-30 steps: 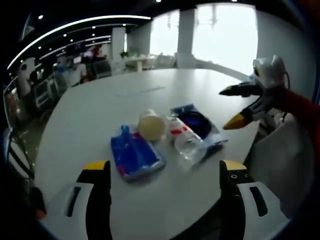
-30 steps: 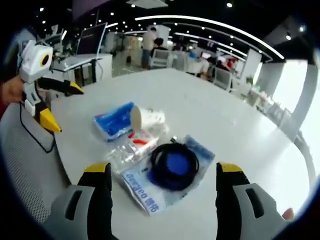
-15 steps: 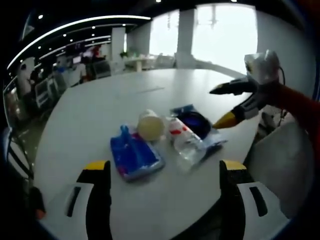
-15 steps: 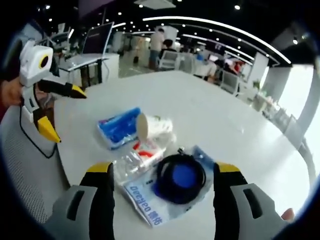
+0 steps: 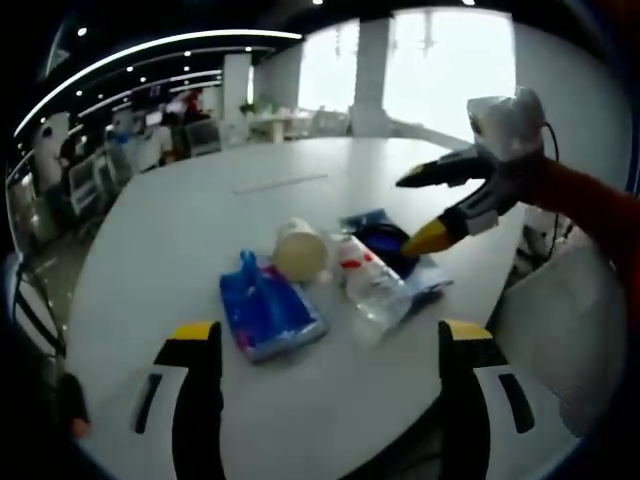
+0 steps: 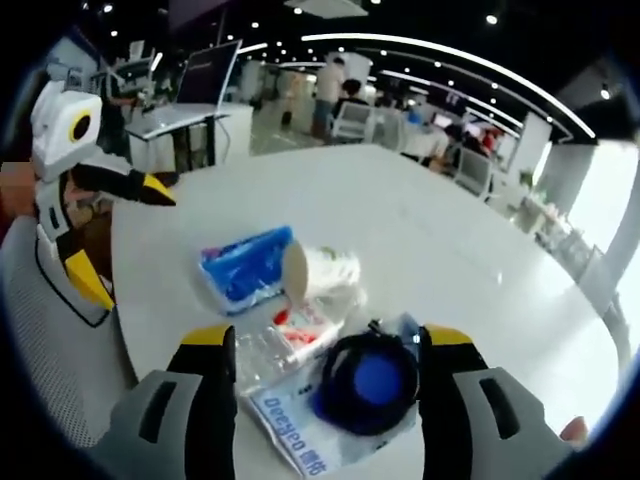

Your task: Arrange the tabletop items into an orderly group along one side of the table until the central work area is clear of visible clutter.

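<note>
Right gripper view: right gripper spread, prob. over cable bag.

Wore a red-orange sleeve behind the white-bodied right gripper with black, yellow-tipped jaws. Carried a thin black cable off that body. Matched on the left gripper: white housing, yellow ring, black jaws tipped yellow, grey jaw bases.
</note>
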Motion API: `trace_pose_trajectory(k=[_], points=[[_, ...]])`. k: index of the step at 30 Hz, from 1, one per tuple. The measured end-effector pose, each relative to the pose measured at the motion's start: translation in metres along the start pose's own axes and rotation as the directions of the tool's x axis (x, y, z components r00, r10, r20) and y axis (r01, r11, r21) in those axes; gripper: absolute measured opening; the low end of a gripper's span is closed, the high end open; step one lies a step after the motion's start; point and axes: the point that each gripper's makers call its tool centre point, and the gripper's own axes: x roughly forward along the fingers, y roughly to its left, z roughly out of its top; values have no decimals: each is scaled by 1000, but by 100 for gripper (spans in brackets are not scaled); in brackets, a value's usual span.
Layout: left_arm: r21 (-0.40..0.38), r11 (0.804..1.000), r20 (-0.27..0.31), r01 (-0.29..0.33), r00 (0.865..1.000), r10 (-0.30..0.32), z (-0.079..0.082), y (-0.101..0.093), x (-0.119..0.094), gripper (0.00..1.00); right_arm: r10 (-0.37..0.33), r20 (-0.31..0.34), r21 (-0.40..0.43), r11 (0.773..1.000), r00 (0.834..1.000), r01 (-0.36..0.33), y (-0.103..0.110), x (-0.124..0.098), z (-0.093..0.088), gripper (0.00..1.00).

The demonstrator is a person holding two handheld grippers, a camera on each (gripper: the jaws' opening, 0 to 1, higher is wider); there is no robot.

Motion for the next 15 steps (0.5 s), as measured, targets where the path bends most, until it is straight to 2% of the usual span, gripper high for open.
trace_pose_trajectory(k=[15], points=[[-2, 1000, -8, 8, 1000, -8, -2, -2, 1, 86, 39, -27, -43, 998, 999, -41, 4, 30, 14, 66]])
